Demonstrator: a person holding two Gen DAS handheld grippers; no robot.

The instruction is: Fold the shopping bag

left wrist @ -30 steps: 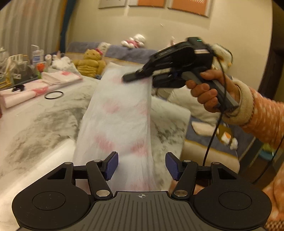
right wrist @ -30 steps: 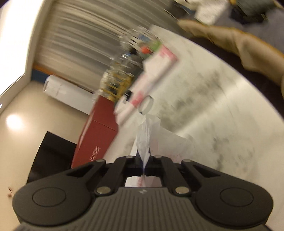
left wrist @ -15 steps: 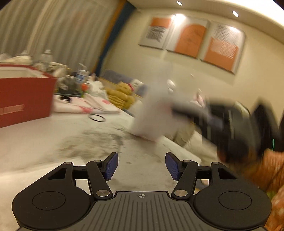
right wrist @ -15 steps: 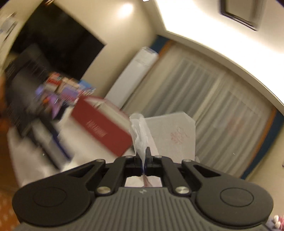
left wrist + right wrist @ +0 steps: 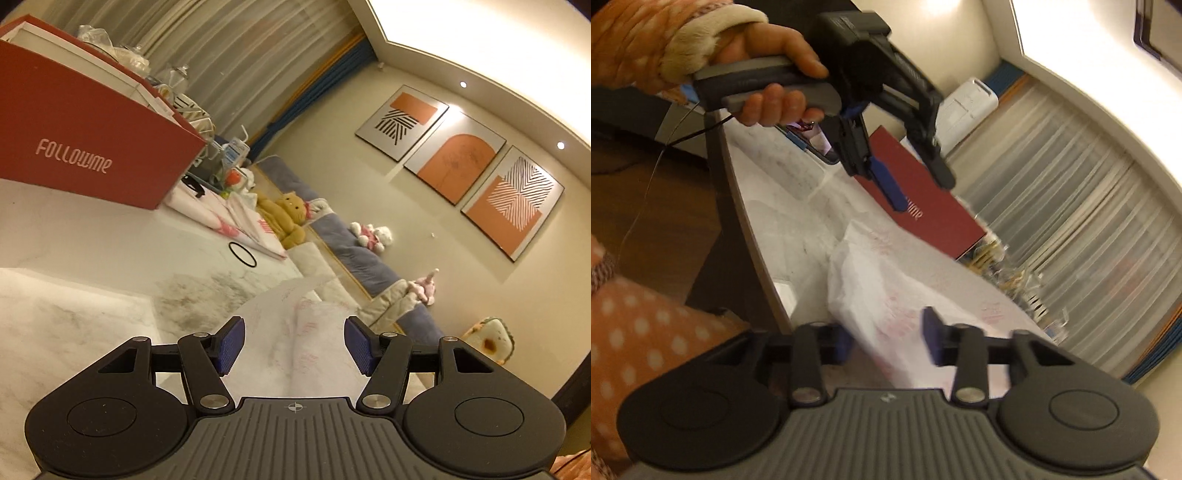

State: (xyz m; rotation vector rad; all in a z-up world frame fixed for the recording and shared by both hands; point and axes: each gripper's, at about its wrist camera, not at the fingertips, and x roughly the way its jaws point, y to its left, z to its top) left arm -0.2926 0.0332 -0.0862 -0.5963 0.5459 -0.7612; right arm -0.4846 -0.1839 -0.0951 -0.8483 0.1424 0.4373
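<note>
The right gripper (image 5: 886,339) is opening its jaws; the blue pads stand apart with the white bag between them, and neither pad appears to press on it, though motion blur softens the view. The left gripper (image 5: 293,345) is held half-wide, its blue pads apart and gripping nothing.

The shopping bag (image 5: 886,291), thin white plastic with faint pink print, lies crumpled on the pale marble table (image 5: 92,266), close to the table's near edge. In the right wrist view it starts between the right gripper's fingers and stretches away ahead of them, its long axis running roughly along the direction the gripper points. The left gripper (image 5: 905,181), held in a hand (image 5: 772,74) in a spotted orange sleeve, hangs above the bag's far end, fingers angled down toward it but apart from it.

In the left wrist view the bag (image 5: 295,332) lies just ahead of and below the open fingers, running away from them toward the table edge. The right gripper looks nearer to the bag than the left. Any next pinch would seem to depend on lowering onto an end of that long strip.

Farther out on the table sit a red box (image 5: 85,147), a black ring (image 5: 242,254) and more folded bags (image 5: 236,221).
</note>
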